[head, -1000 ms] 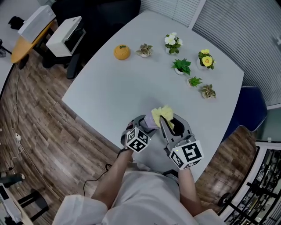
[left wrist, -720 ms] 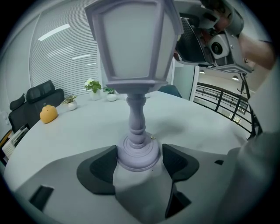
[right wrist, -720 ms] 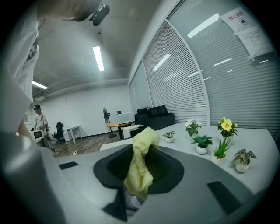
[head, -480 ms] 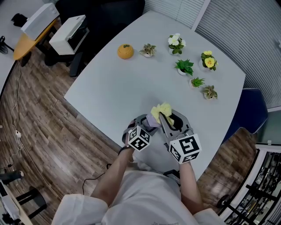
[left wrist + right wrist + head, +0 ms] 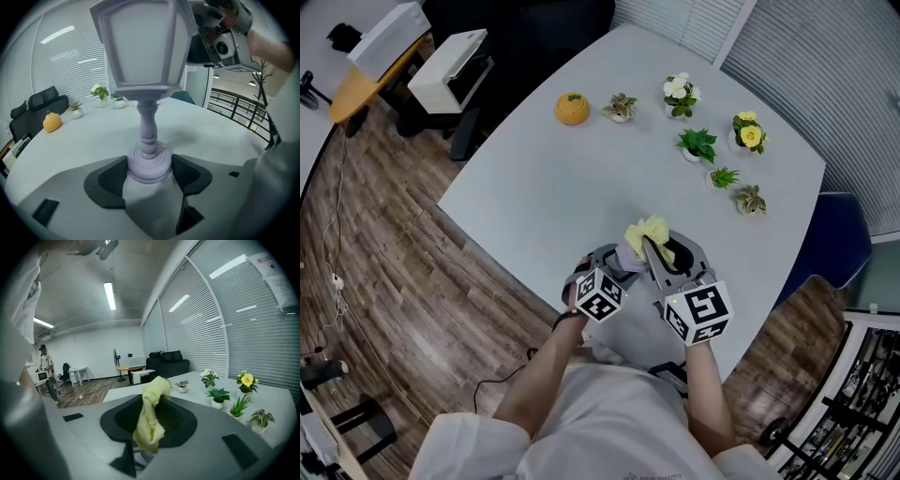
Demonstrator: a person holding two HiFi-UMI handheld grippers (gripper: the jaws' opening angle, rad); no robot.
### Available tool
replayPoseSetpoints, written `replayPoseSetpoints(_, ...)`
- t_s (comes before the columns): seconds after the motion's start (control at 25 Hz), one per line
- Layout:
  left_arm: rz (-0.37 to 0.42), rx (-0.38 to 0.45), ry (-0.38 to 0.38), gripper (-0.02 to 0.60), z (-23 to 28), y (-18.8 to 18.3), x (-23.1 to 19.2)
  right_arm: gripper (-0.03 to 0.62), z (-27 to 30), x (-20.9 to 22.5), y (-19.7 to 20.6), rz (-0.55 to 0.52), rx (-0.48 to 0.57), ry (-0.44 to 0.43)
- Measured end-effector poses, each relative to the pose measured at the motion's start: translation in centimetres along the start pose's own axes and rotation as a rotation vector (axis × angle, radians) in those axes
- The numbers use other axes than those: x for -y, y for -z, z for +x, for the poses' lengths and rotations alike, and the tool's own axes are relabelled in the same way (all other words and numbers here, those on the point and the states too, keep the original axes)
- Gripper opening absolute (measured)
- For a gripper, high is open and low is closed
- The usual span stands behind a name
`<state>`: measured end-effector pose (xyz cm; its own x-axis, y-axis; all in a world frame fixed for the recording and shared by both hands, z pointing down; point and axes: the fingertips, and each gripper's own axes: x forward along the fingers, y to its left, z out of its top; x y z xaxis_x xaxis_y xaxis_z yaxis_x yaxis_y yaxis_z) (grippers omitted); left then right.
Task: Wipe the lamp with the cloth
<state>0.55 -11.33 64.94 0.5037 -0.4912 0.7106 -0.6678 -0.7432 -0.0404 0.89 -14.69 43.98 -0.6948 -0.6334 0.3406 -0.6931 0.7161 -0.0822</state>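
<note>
A pale grey desk (image 5: 544, 206) with a rounded edge stands over a wooden floor, and far beyond the tips of both tools an orange pumpkin-shaped ornament (image 5: 572, 109) and a row of small potted plants (image 5: 697, 144) stand on it. On the left side, the left tool (image 5: 149, 174) points down at a slant and has the round base of the lamp (image 5: 143, 47) between its jaws. The jaws have just been closing, and both dark pads now lie against the sides of the base, so this tool is gripping the lamp low down. The lamp stands upright on the desk, right at this tool's tips. Its thin turned stem rises above the pads, and its wide lantern head is high over the tool. It looks stiff and probably light, like moulded plastic, but also top-heavy. I judge that the base is the correct place to hold it, because the stem seems the weakest part, and the smooth round base may turn in the pads if it is pushed from the side. On the right side, the right tool (image 5: 151, 423) is clenched on the yellow cloth (image 5: 152, 394). A bunch of the cloth stands up past its tips and another fold hangs down between the pads. The cloth is soft, limp and very light, so it will fold around the edges of the lantern head. In the head view it is just beside the top of the lamp, and I cannot tell if it touches it.
</note>
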Motion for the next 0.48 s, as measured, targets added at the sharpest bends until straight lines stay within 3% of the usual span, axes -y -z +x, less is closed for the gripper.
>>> replayPoseSetpoints(0.48,-0.002,-0.005,0.008,0.314,0.1,0.1,-0.2,0.091,1.3,-0.5,-0.1,-0.089,-0.094,-0.096)
